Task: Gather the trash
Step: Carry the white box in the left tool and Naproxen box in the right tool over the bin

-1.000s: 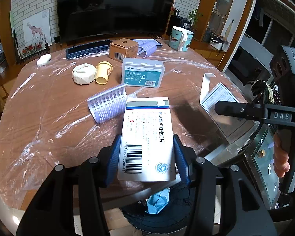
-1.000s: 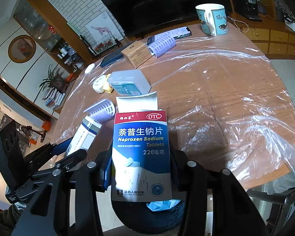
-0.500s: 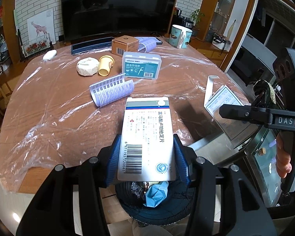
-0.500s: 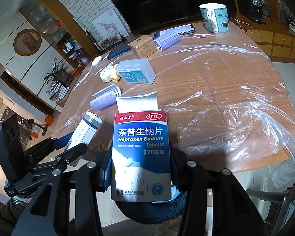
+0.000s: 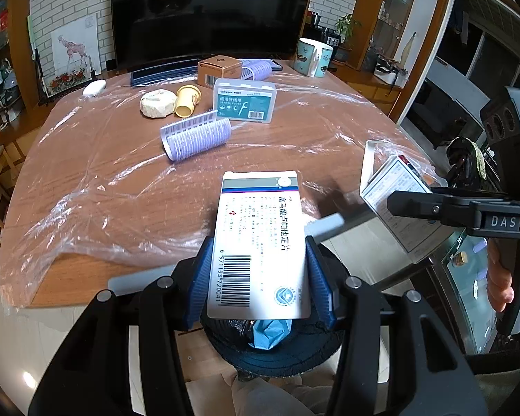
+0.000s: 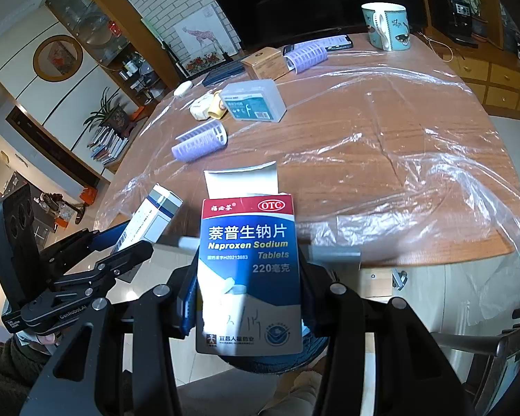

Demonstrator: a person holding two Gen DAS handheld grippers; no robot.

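Note:
My left gripper (image 5: 258, 277) is shut on a white medicine box (image 5: 260, 239) with a barcode, its blue pads pressing both long sides. Under that box sits a round black trash bin (image 5: 277, 350) with blue crumpled waste inside. My right gripper (image 6: 248, 298) is shut on a blue, red and white Naproxen Sodium tablet box (image 6: 248, 270) whose top flap stands open. The same bin's black rim (image 6: 260, 364) shows just below this box. Each gripper appears in the other's view: the right one (image 5: 416, 204) at the right, the left one (image 6: 121, 242) at the left.
The wooden table (image 5: 104, 173) wears loose clear plastic film. On it lie purple hair rollers (image 5: 197, 135), a dental floss case (image 5: 244, 104), a yellow cup (image 5: 187, 100), a white lump (image 5: 157, 104), a cardboard box (image 5: 218, 69) and a mug (image 5: 313, 57). A grey chair rail (image 6: 336, 253) crosses below the table edge.
Both grippers have drawn back from the table with their boxes, so the table edge now lies ahead of them and more of the black bin shows underneath.

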